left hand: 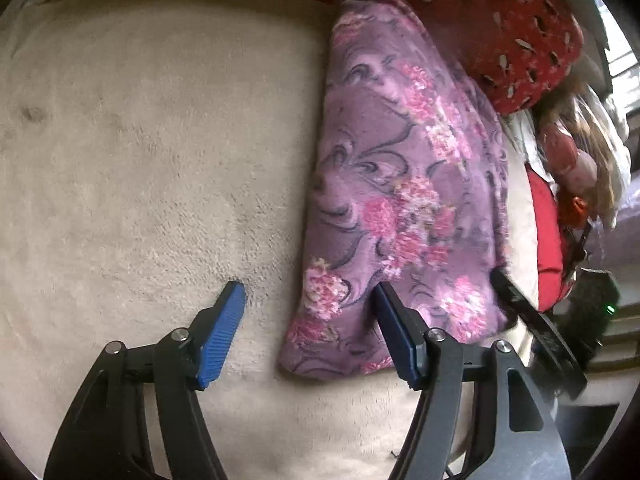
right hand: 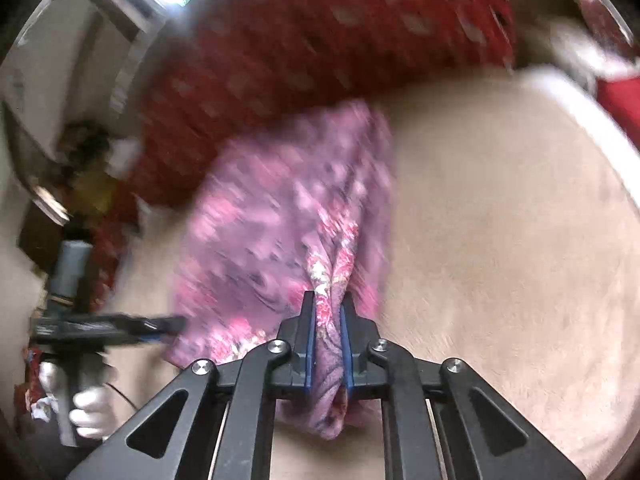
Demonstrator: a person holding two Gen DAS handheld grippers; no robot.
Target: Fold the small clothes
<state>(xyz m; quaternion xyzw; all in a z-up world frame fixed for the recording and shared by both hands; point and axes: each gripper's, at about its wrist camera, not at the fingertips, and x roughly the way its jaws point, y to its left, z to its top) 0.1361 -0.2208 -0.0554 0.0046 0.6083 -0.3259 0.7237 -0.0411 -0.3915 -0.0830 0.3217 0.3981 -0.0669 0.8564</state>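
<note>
Purple fleece, flowered in pink: one small garment [left hand: 404, 184] lying on a cream plush blanket [left hand: 140, 140], apparently over a bed, with a red patterned cushion [left hand: 500, 12] just behind its far end. Already doubled lengthwise, by the look of it, into a long narrow shape with a rounded near corner; no stack of finished pieces anywhere in view. Probably partway through the folding, then, with at least one more fold across the length and a final smoothing left to do.

Right gripper [right hand: 329, 320] clamped tight on a bunched ridge at the near end of the cloth, jaws almost together, a pinch of fabric squeezed between the blue pads and a tongue of it hanging out below. Much blur in the right wrist view, so the exact layer count in that pinch not readable.

Left gripper [left hand: 308, 304] with jaws well apart and nothing pressed between them: one blue pad over bare blanket beside the garment's left edge, the other over the fabric near the same near corner, so that the edge lies between the two. Whether either pad touches the cloth, impossible to tell. Right gripper visible in the left wrist view at the garment's opposite side; a white-gloved hand [right hand: 90, 408] on the left tool's handle in the right wrist view.
</note>
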